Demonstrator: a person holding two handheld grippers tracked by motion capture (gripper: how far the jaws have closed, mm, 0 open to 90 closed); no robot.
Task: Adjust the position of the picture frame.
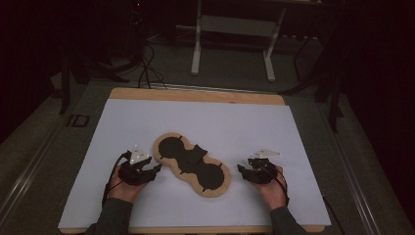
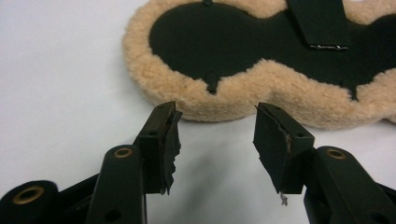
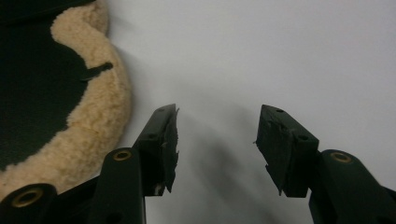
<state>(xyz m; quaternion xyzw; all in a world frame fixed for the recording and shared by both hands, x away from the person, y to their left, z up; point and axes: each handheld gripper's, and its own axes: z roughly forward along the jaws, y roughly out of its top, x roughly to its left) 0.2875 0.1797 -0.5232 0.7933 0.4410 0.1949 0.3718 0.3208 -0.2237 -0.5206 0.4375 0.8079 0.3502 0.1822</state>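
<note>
From the high view, a pad (image 1: 192, 164) lies on the white sheet (image 1: 244, 127) covering the desk (image 1: 195, 94), between the two tools. It is peanut-shaped: black centre, tan fleece rim, a black strap across its waist. Its long axis runs diagonally, from far-left to near-right. The left tool (image 1: 155, 169) sits just beside the pad's left lobe, the right tool (image 1: 241, 169) near the right lobe; each is held in a hand.

In the left gripper view, the left tool (image 2: 217, 121) is spread wide, empty, just short of the fleece rim (image 2: 243, 93).

In the right gripper view, the right tool (image 3: 217, 123) gapes, holding nothing, with the pad (image 3: 88, 121) at its left.
</note>
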